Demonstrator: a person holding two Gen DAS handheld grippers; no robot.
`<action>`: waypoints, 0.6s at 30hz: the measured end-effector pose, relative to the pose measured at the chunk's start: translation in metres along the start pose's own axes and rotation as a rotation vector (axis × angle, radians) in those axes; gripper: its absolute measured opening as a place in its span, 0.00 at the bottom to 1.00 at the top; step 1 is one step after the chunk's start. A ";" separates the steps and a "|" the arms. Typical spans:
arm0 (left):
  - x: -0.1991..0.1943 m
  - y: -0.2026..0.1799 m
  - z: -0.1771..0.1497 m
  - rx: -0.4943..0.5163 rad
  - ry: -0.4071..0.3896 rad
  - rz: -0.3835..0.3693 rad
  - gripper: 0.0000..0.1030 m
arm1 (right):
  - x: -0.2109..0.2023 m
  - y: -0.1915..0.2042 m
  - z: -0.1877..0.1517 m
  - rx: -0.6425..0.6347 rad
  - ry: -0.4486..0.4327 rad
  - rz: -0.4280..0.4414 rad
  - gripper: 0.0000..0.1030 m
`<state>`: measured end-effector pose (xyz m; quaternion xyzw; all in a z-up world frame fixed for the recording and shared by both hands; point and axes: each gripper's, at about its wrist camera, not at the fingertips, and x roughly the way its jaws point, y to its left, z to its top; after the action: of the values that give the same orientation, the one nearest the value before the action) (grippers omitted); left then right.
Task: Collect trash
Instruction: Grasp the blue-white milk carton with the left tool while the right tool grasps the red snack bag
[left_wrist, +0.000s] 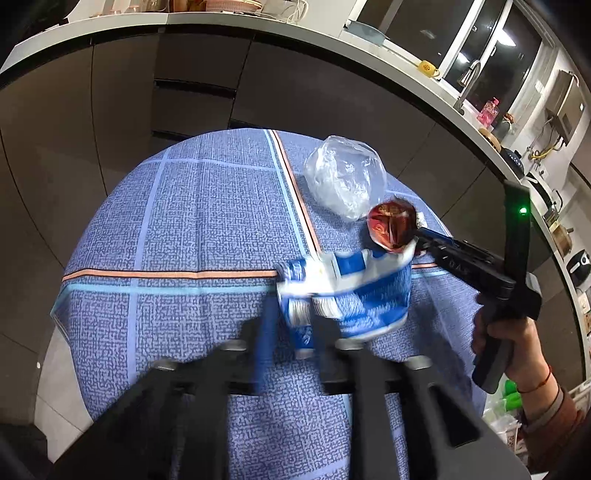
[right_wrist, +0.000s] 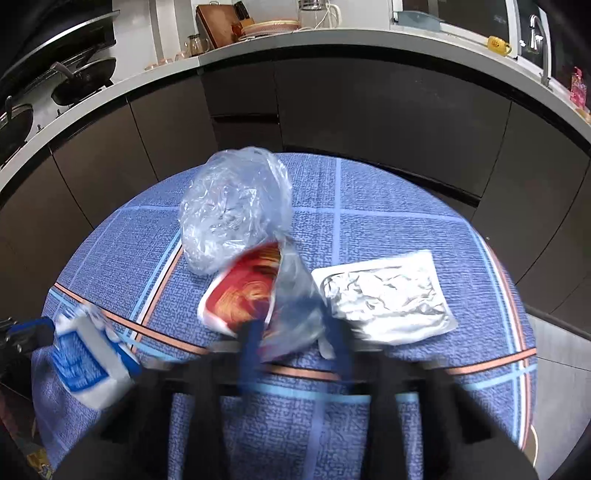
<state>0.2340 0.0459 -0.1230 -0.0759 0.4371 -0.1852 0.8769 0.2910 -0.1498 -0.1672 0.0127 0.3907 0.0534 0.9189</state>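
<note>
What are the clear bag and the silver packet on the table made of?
Clear bag: thin transparent plastic film, glossy, going by its crinkles and see-through look. Silver packet: likely metallic foil or foil-lined plastic, shiny and creased, with a flat sealed border.

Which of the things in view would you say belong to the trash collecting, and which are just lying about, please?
Part of the job:
- blue and white carton, in the left gripper
- red wrapper, in the right gripper
- clear plastic bag
- silver foil pouch

Just lying about:
- yellow mug on the counter
- pans on the stove
- pink bottle
</note>
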 end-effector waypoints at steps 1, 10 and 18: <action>0.000 0.001 -0.002 -0.001 -0.006 0.006 0.42 | -0.004 -0.001 -0.001 0.005 -0.007 0.002 0.06; 0.015 -0.005 -0.005 0.009 0.031 0.000 0.56 | -0.044 -0.002 -0.028 -0.007 -0.031 0.023 0.04; 0.029 -0.002 -0.003 -0.023 0.079 -0.052 0.51 | -0.074 -0.008 -0.060 0.035 -0.040 0.029 0.04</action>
<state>0.2467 0.0327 -0.1459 -0.0897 0.4713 -0.2056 0.8530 0.1972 -0.1674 -0.1562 0.0353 0.3727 0.0594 0.9254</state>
